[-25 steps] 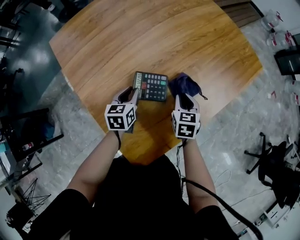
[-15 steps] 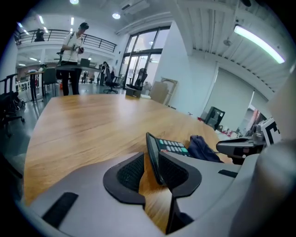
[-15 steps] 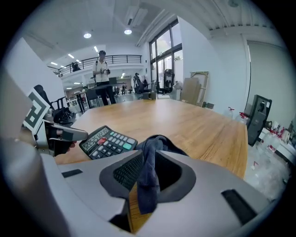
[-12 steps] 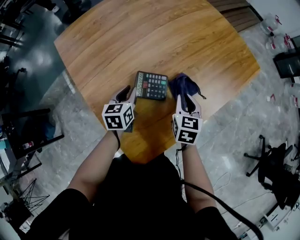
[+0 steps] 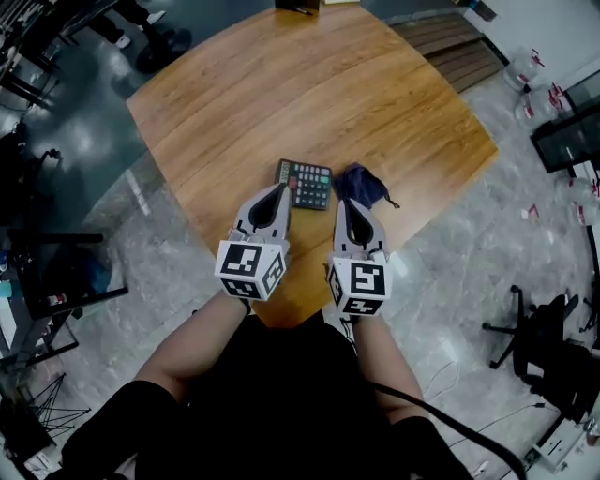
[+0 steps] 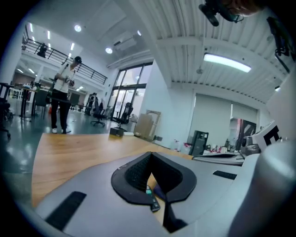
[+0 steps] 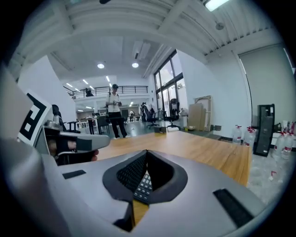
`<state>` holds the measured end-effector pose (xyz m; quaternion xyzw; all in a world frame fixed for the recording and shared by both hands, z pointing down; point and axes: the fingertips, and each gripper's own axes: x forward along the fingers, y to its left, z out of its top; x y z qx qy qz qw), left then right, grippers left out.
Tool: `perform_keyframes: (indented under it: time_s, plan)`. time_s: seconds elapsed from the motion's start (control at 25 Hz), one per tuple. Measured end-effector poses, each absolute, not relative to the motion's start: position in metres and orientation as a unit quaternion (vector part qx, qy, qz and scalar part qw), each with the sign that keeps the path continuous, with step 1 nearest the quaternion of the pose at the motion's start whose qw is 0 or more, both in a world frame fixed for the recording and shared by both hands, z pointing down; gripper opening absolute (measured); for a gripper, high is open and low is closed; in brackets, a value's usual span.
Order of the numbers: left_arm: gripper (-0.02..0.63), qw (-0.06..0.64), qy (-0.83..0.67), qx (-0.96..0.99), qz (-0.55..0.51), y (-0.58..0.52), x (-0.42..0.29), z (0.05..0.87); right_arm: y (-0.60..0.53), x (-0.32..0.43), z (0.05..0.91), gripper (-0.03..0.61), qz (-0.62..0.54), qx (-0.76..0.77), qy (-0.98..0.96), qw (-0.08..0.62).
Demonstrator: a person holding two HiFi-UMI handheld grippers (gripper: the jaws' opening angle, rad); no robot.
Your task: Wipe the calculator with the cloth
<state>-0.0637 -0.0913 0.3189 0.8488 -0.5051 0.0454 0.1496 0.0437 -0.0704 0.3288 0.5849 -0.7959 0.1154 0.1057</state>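
Observation:
A black calculator (image 5: pixel 307 183) lies flat near the front edge of the round wooden table (image 5: pixel 309 84). A crumpled dark blue cloth (image 5: pixel 361 185) touches its right side. My left gripper (image 5: pixel 279 192) hovers above the calculator's left end. Its jaws are closing, their tips meet, and nothing is between them (image 6: pixel 150 155). My right gripper (image 5: pixel 350 204) hovers just short of the cloth, and its jaws are likewise closing tip to tip on nothing (image 7: pixel 147 152). In the right gripper view the calculator's keys (image 7: pixel 144 185) show below the jaws.
A small dark box (image 5: pixel 300 5) sits at the table's far edge. An office chair (image 5: pixel 544 337), a monitor (image 5: pixel 562 131) and plastic bottles (image 5: pixel 539 56) stand on the floor to the right. Far off in the hall stands a person (image 6: pixel 62 97).
Both grippers have lifted off the table and drawn back toward the person. The left jaws, open beside the calculator before, now meet. Calculator and cloth stay on the table.

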Motion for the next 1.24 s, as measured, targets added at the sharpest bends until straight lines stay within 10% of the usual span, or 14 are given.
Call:
perform_keyframes:
  time_s: [1.24]
  plan:
    - [0.008,0.073,-0.483,0.872,-0.013,-0.033,-0.042,0.236,-0.016,0.017,0.221,0.015,-0.012,0.561,-0.828,0.025]
